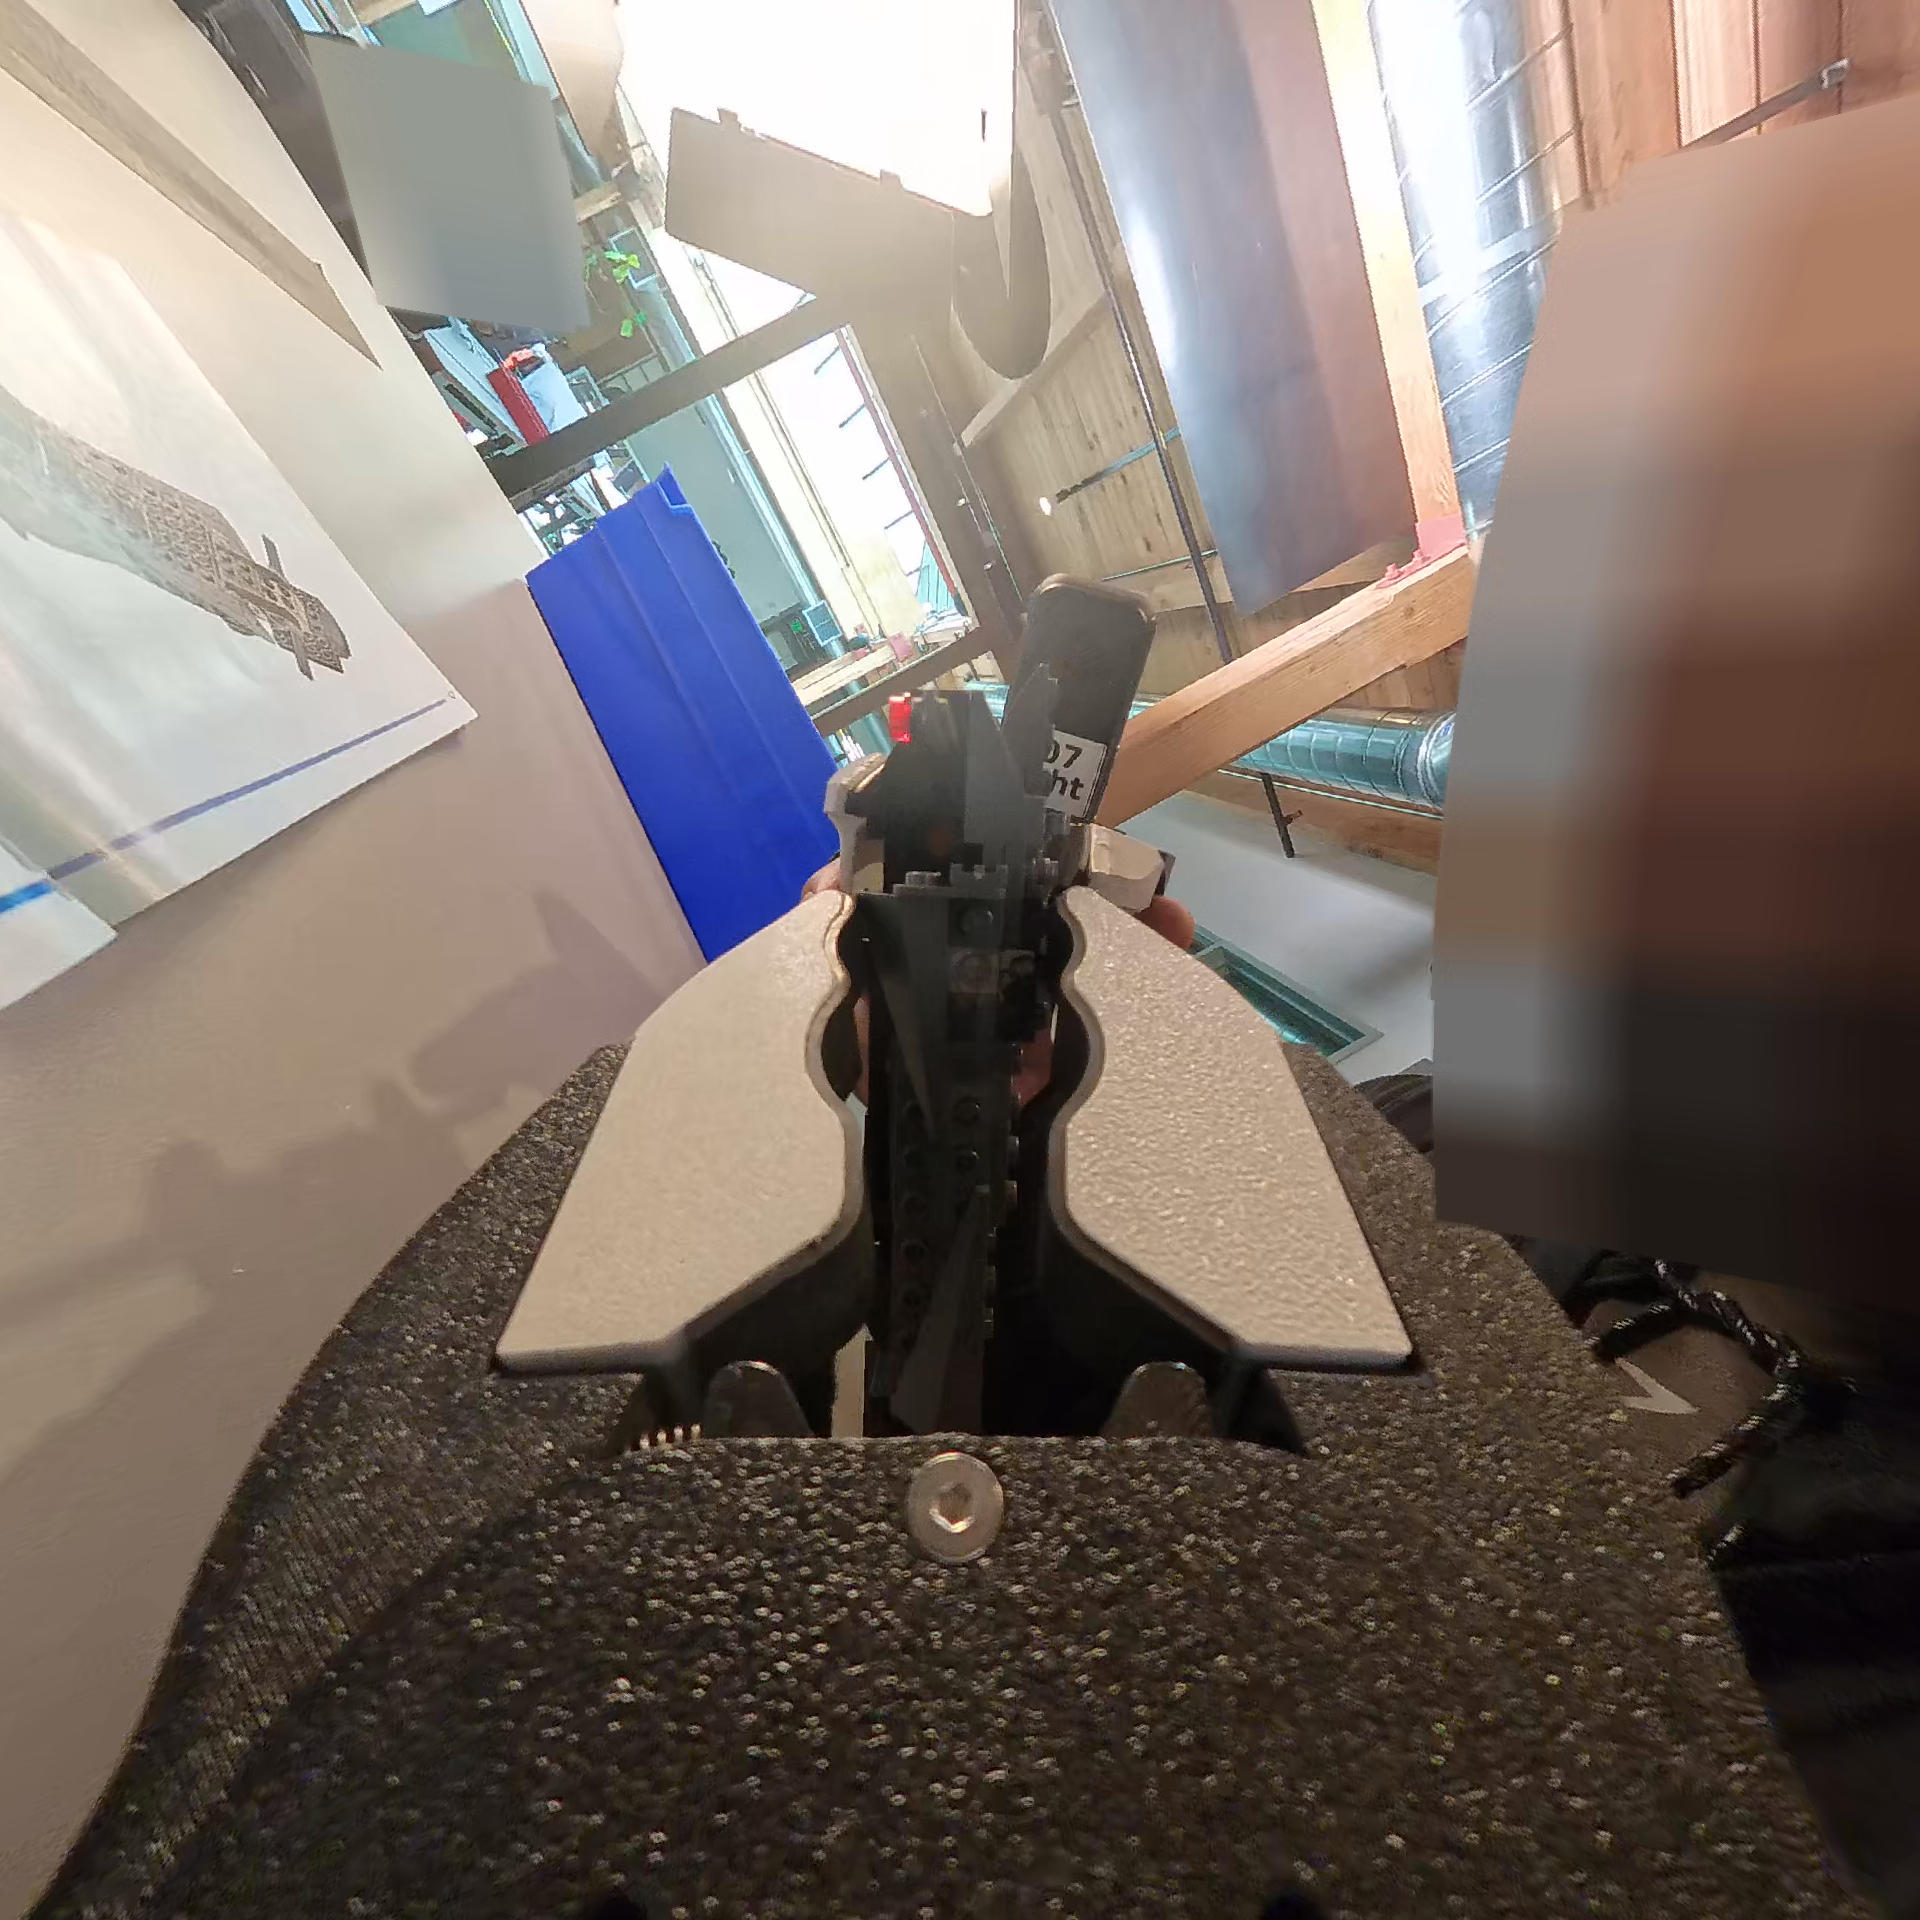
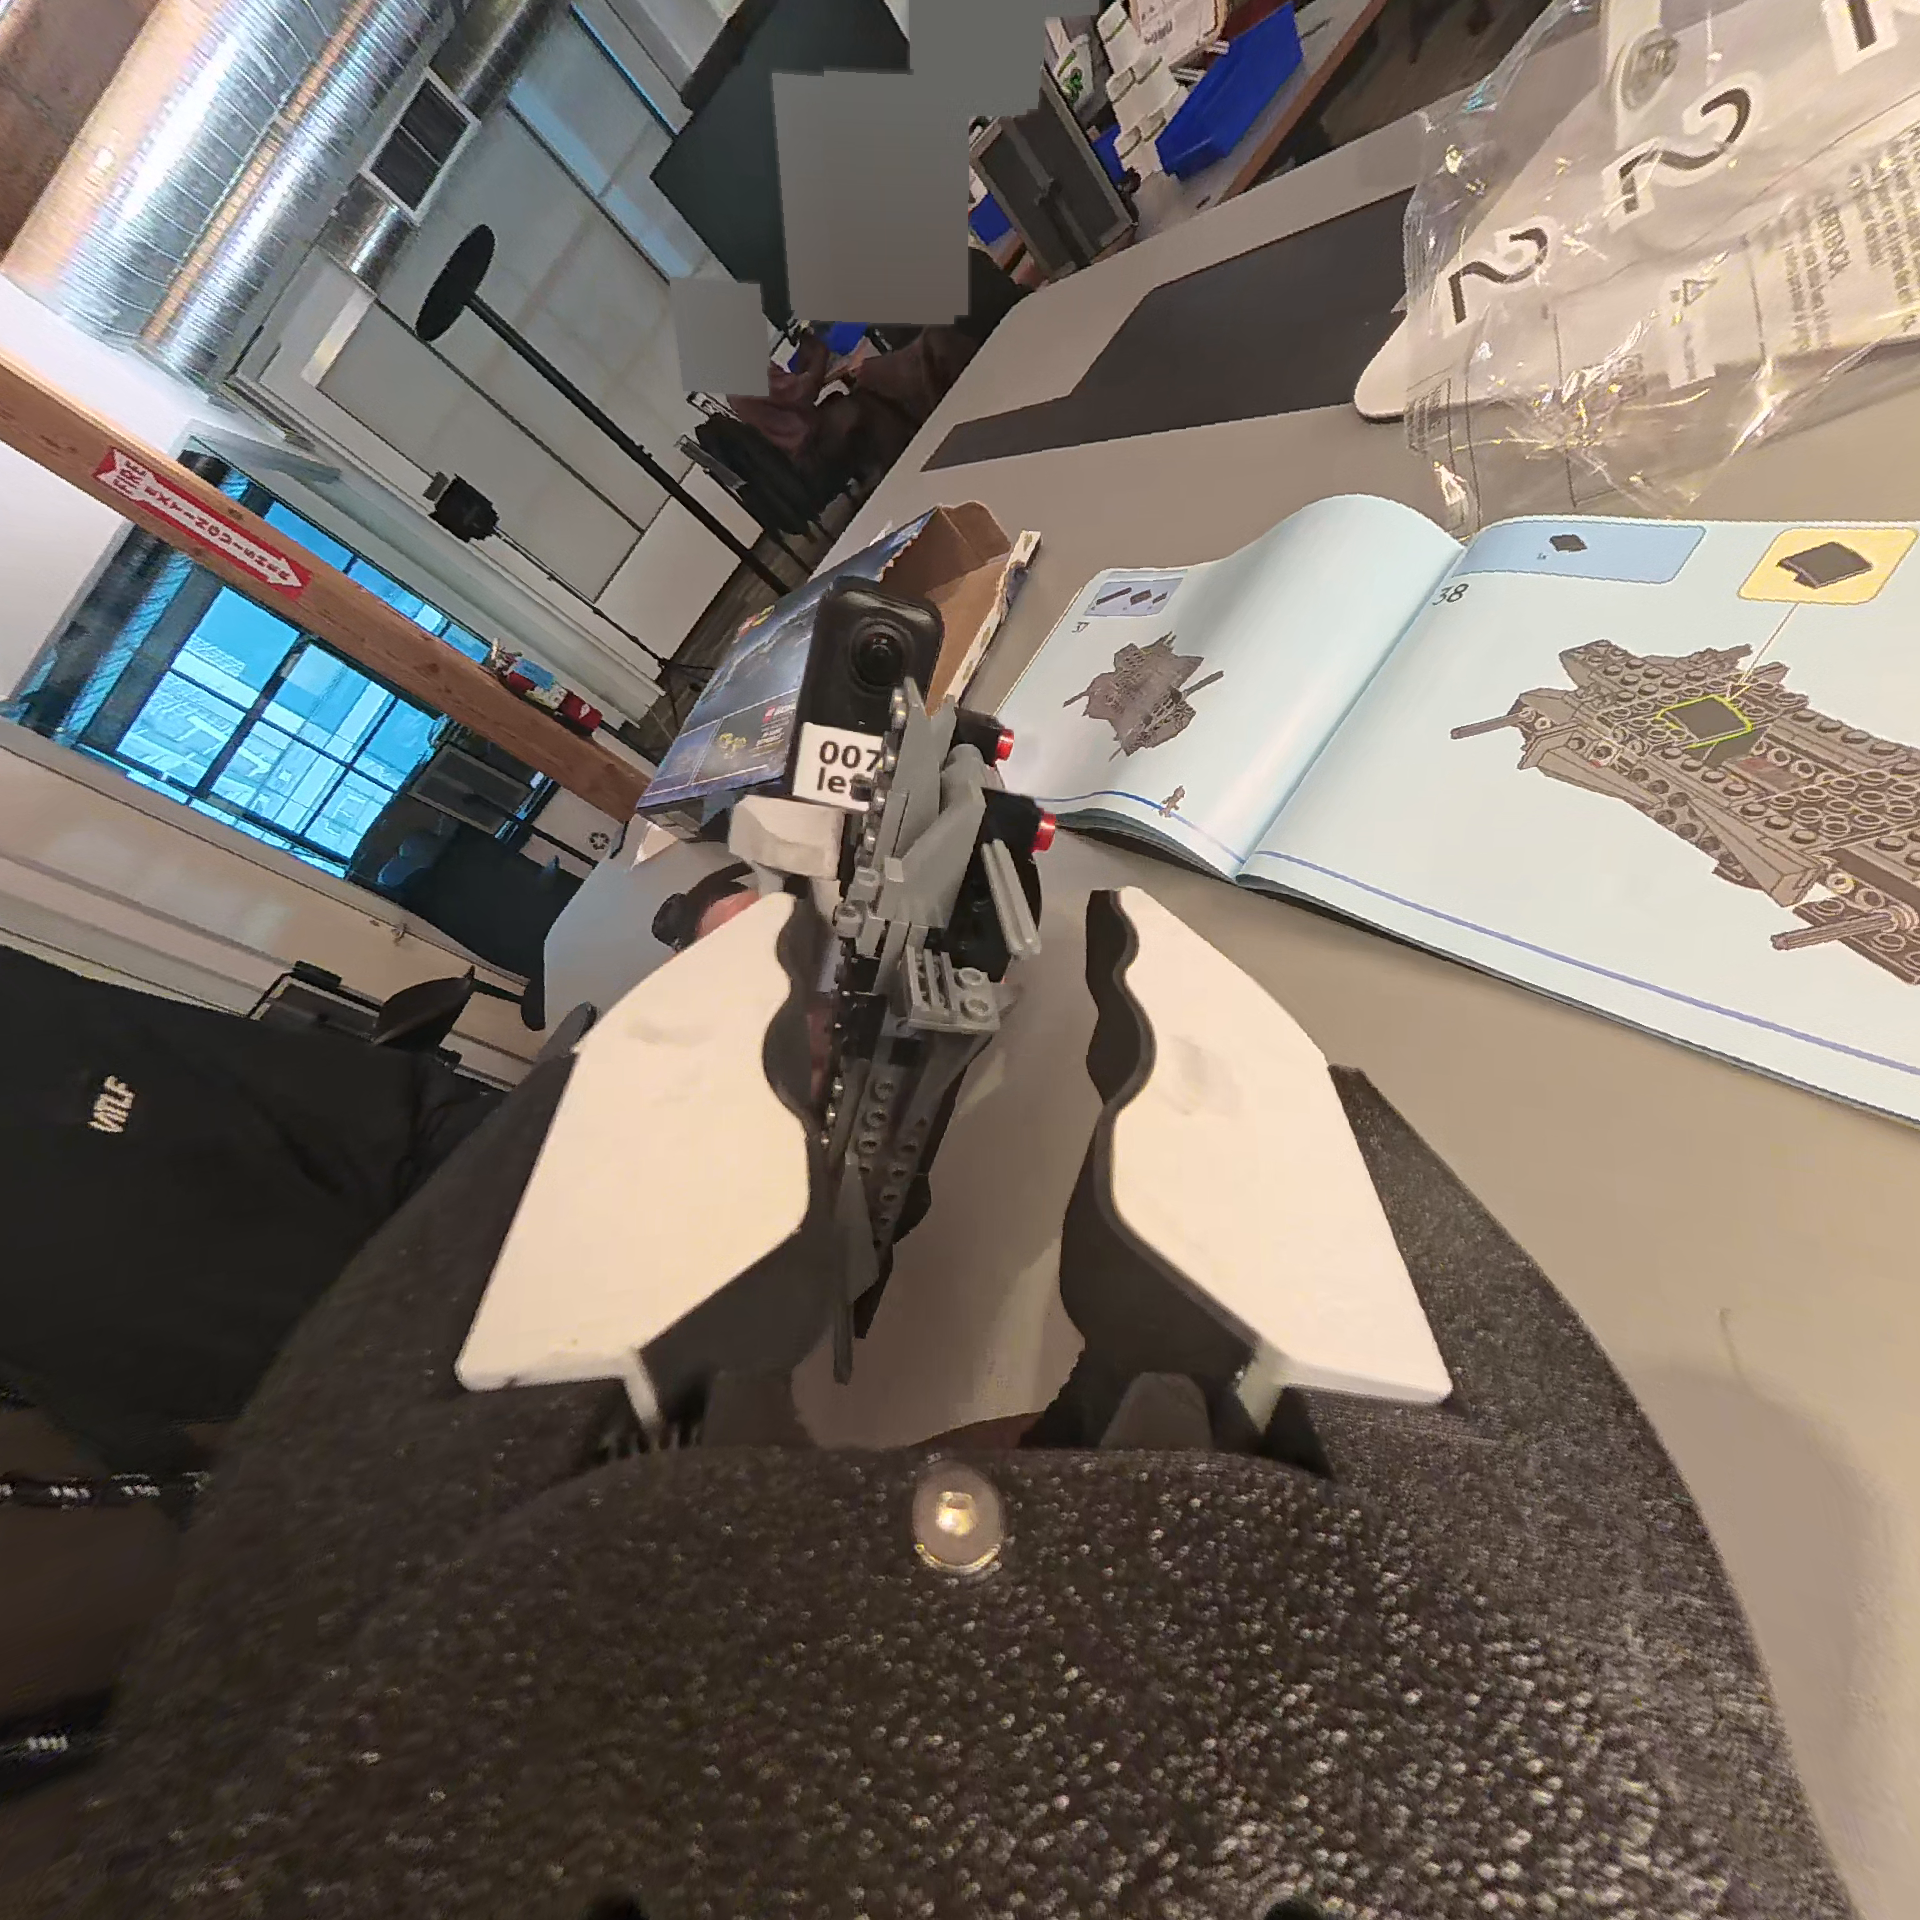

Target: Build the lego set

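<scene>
The grey and black brick-built model (image 1: 961,1039) sits in the air between your 2 grippers, long and narrow, with small red studs (image 2: 1042,827) on its far black part. In the left wrist view it runs up the middle of your left gripper (image 1: 956,914), filling the gap; both pale fingers (image 1: 748,1091) appear to close on its sides, so that gripper is pinching the model. In the right wrist view the same model lies against the left-hand finger (image 2: 686,1091) of your right gripper (image 2: 940,914), while a clear gap shows between the model and the other finger (image 2: 1205,1122). Those jaws are spread, with the model standing between them but not clamped.

Each view shows the other gripper just beyond the model, its black camera (image 2: 873,655) and white label facing back at you. Fingers of a hand (image 1: 1169,914) show beside the far gripper in the left view.

Farther out in the right view, an open instruction booklet (image 2: 1455,790) lies flat on the grey table (image 2: 1558,1299), with a torn cardboard box (image 2: 769,707) behind the grippers and clear plastic bags (image 2: 1662,260) at the table's far side. In the left view, a blue bin (image 1: 675,727) stands beside another printed page (image 1: 187,582).
</scene>
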Motion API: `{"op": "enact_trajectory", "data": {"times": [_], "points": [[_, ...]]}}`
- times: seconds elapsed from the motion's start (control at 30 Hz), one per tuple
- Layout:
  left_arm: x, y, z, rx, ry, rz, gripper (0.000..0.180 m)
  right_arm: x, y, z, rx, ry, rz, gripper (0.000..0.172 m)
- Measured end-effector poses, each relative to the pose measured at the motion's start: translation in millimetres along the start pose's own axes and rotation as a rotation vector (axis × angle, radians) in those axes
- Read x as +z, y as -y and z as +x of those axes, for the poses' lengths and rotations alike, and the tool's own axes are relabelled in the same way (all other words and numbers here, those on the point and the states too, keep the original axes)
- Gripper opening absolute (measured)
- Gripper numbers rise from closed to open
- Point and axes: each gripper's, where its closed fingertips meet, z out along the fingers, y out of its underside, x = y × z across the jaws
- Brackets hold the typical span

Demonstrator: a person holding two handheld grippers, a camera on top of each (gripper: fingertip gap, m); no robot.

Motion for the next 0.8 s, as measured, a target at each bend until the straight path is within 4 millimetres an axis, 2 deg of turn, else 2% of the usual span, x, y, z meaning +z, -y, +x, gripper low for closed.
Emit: {"op": "enact_trajectory", "data": {"times": [0.53, 0.8], "points": [[3.2, -6.1, -0.1, 0.04, 0.027, -0.035, 0.034, -1.0, -2.8, -2.2, -0.009, 0.039, 0.01, 0.038], [4.5, -9.9, 3.9, 0.074, 0.013, -0.058, 0.034, -4.3, -4.5, -6.8, -0.015, 0.07, 0.007, 0.038]]}}
